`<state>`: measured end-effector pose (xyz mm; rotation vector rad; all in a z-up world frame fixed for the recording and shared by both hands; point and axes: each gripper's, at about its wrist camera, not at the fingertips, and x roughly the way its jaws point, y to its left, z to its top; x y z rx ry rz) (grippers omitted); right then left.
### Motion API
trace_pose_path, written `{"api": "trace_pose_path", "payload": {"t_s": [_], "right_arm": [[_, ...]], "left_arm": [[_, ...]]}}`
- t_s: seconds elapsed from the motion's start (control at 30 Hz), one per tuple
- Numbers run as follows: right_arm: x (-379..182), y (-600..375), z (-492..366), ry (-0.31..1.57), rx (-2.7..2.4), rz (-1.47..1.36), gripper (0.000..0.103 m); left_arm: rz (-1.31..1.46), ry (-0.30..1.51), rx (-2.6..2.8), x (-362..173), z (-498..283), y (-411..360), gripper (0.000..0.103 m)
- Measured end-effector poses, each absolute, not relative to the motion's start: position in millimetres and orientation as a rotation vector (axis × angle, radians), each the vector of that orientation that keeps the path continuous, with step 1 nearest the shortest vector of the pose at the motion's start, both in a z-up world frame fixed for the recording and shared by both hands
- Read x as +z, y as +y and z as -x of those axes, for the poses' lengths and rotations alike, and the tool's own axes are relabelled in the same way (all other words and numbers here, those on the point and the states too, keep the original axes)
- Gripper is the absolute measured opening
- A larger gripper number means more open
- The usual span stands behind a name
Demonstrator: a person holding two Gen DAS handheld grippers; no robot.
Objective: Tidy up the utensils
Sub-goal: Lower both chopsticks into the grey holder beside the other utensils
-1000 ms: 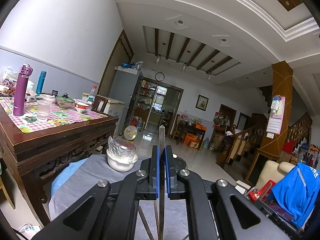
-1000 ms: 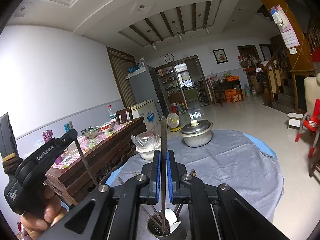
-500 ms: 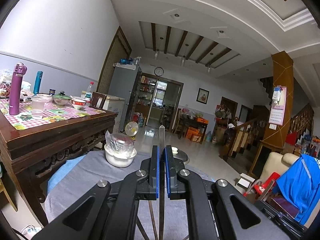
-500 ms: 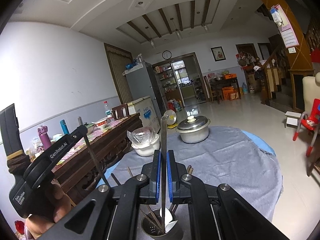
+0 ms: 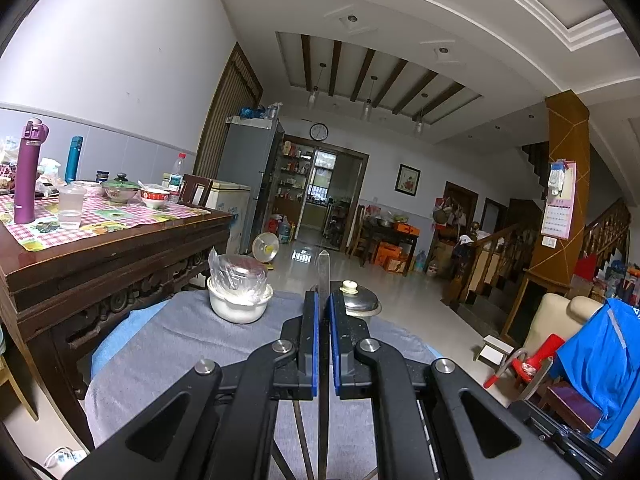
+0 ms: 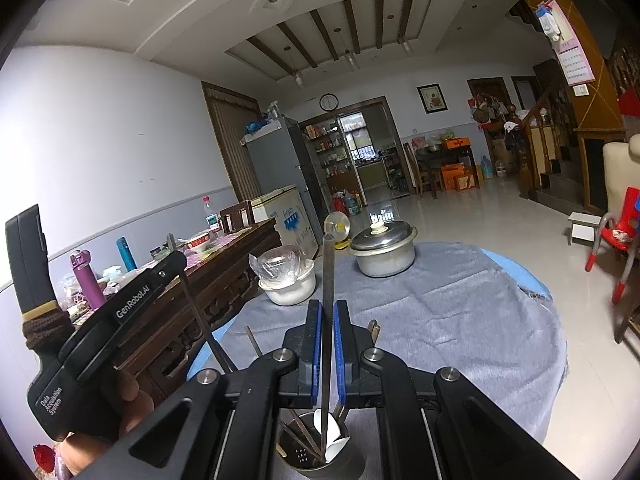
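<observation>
My left gripper point(image 5: 323, 308) is shut on a flat metal utensil handle point(image 5: 323, 272) that stands upright with its pointed tip above the pads. In the right wrist view a hand holds the left gripper point(image 6: 176, 258) at the left, and its thin utensil point(image 6: 200, 316) slants down toward the holder, its lower end hidden. My right gripper point(image 6: 325, 312) is shut on a long metal spoon handle point(image 6: 328, 268). That handle's lower end reaches into the perforated metal utensil holder point(image 6: 304, 460), where a pale spoon bowl and several chopsticks stand.
A round table with a grey cloth point(image 6: 460, 320) carries a white bowl under plastic wrap point(image 6: 286, 284) and a lidded steel pot point(image 6: 384, 254). A dark wooden table point(image 5: 100, 248) with bottles and dishes stands close on the left. A red chair point(image 6: 616, 240) is at the right.
Seen from the right wrist, the left gripper and its utensil have shifted right, closer to the holder. The right gripper keeps its grip and has barely moved.
</observation>
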<state>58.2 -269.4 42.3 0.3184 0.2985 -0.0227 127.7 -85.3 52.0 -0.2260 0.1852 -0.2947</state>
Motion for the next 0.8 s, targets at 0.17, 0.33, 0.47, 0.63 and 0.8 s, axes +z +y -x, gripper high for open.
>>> {"api": "trace_pose_path", "payload": {"t_s": [0.17,0.33,0.47,0.63,0.8], "right_arm": [[41,-270,-57,0.302,-0.024,-0.321,0.007],[39,-270,-58,0.310,-0.023,-0.323,0.007],[36,-269,-60,0.319,-0.021,-0.324,0.007],[33,-268,-61,0.328,-0.019,-0.323,0.007],[31,-269,-63,0.334,-0.019,-0.327,0.007]], "left_arm": [[0.227,0.193,-0.293,51,-131,-86,0.005],[0.228,0.207,-0.292,48,-135,-88,0.005],[0.228,0.219,-0.292,45,-139,-88,0.005],[0.228,0.229,-0.291,41,-142,-88,0.005],[0.227,0.236,-0.291,40,-144,-89,0.005]]}}
